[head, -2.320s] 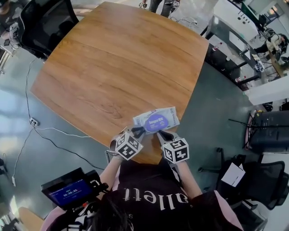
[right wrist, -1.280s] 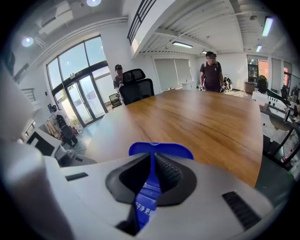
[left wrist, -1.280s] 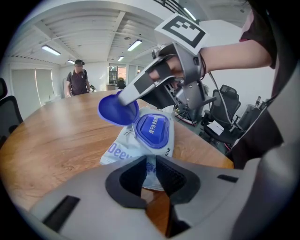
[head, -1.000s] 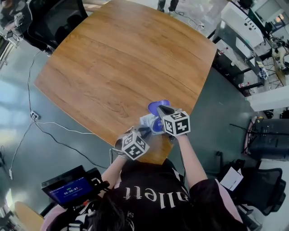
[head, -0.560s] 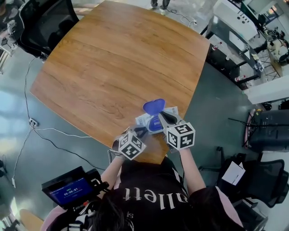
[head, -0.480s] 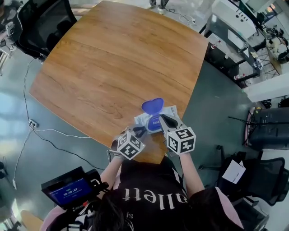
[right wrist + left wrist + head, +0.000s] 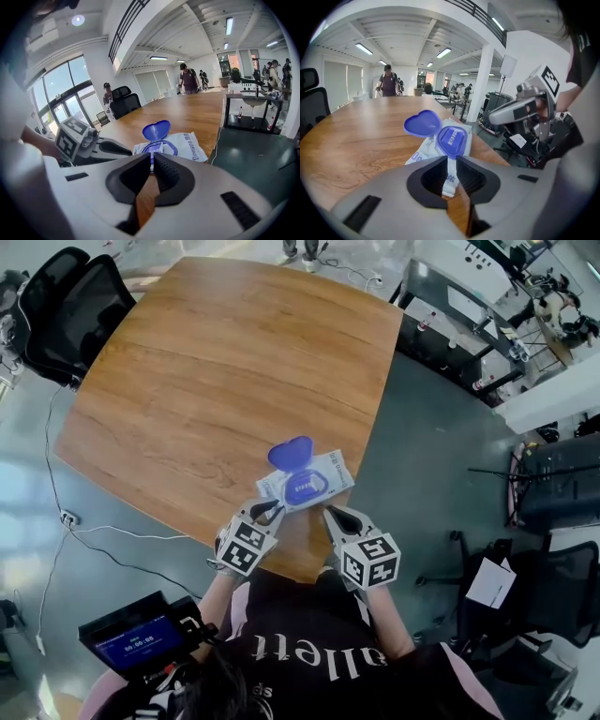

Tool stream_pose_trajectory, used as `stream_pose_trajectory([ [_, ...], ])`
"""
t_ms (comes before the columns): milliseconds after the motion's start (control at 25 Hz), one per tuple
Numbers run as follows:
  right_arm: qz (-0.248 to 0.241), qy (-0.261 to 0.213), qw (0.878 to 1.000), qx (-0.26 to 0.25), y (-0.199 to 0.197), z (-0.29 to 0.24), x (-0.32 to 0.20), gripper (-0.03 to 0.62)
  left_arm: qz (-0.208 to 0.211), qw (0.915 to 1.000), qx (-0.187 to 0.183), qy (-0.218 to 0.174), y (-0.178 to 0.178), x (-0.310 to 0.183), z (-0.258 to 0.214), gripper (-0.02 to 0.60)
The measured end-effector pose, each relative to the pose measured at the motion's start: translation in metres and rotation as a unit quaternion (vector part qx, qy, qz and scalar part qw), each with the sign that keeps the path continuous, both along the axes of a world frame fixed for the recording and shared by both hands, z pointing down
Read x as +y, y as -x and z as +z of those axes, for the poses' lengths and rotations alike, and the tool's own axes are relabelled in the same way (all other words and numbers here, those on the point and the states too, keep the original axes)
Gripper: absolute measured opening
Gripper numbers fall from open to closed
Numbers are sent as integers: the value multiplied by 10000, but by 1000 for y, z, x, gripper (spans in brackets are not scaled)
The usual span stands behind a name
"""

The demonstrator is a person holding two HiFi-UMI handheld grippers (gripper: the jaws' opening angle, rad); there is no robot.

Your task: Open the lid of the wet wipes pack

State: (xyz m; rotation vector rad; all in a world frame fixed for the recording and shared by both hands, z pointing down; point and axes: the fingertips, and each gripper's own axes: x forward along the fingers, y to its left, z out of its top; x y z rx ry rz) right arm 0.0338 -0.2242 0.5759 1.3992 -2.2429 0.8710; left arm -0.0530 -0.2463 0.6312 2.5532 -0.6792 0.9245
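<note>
**A:** Where is the pack, and how does its lid stand?

**B:** The wet wipes pack (image 7: pixel 323 479) lies flat on the surface (image 7: pixel 216 381), close to the edge nearest the person. Its blue, heart-shaped lid (image 7: pixel 289 452) is already swung open and stands up off the pack's far side. The blue collar (image 7: pixel 302 487) on top of the pack is uncovered.

**A:** And the tools?

**B:** The left tool (image 7: pixel 270 510) is at the pack's near left corner. Its jaws are pinched almost together on the thin white sealed end of the pack. The right tool (image 7: pixel 331 513) sits just beside the pack's near right corner without touching it. Its jaws are drawn together and hold nothing.

**A:** So which step is this?

**B:** I judge the opening itself to be done, and only the release is left. The left tool's jaws should part first, and then the tool should lift straight away from the pack. The pack looks light, so a sideways pull could drag it, and the lid might flop back down.
</note>
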Motion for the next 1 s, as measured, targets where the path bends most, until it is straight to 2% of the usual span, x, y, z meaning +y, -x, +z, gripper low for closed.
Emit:
stream_pose_trajectory([
  [120,-23,-90,9999,-97,-28,3,30,13,-365,9984,420,-93,-30,22,-28,57],
  [240,-145,-137,9997,-147,-44,-1,55,12,-842,9920,937,-105,-50,39,-60,57],
  [360,-216,-89,9996,-148,-57,-4,82,13,-1220,9851,1203,-124,-61,64,-77,57],
  [520,-381,-66,9988,-299,-70,-3,117,13,-1509,9801,1291,-53,-71,107,-78,57],
  [760,-580,-164,9972,-437,-100,-11,177,13,-1978,9679,1546,70,-97,177,-89,57],
  [880,-592,-109,9965,-572,-111,-5,204,12,-1977,9697,1437,75,-108,209,-91,57],
  [1000,-580,33,9960,-676,-105,12,214,12,-1944,9723,1290,138,-104,223,-81,57],
])
